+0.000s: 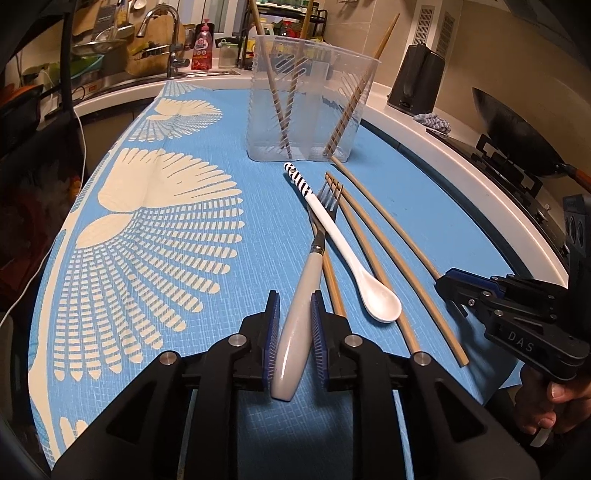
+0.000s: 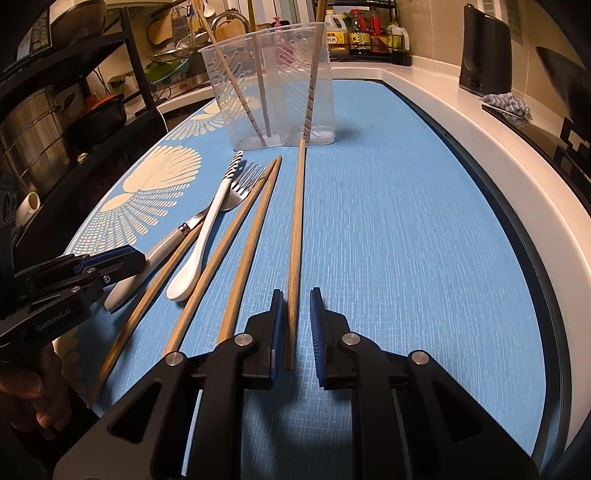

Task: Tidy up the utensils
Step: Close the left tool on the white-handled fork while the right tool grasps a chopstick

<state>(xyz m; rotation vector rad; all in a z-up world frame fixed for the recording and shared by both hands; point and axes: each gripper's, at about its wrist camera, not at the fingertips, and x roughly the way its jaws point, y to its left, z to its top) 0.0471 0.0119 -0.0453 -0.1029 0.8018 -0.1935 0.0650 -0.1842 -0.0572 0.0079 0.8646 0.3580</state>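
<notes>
My left gripper [image 1: 294, 314] straddles the pale handle of a fork [image 1: 295, 332] lying on the blue mat; its pads touch or nearly touch the handle. A white spoon [image 1: 354, 266] with a striped end lies across the fork. Several wooden chopsticks [image 1: 391, 236] lie beside them. My right gripper [image 2: 297, 314] is open around the near end of one chopstick [image 2: 295, 240], which lies against its left pad. A clear plastic utensil holder [image 1: 306, 99] stands at the back with three chopsticks in it; it also shows in the right wrist view [image 2: 273, 85].
The blue mat [image 1: 184, 122] with cream fan patterns covers a white counter. A sink and tap [image 1: 162, 33] are at the back left, a dark kettle [image 1: 417, 81] and a wok [image 1: 517, 129] on a stove at the right. Bottles [image 2: 362, 33] stand at the back.
</notes>
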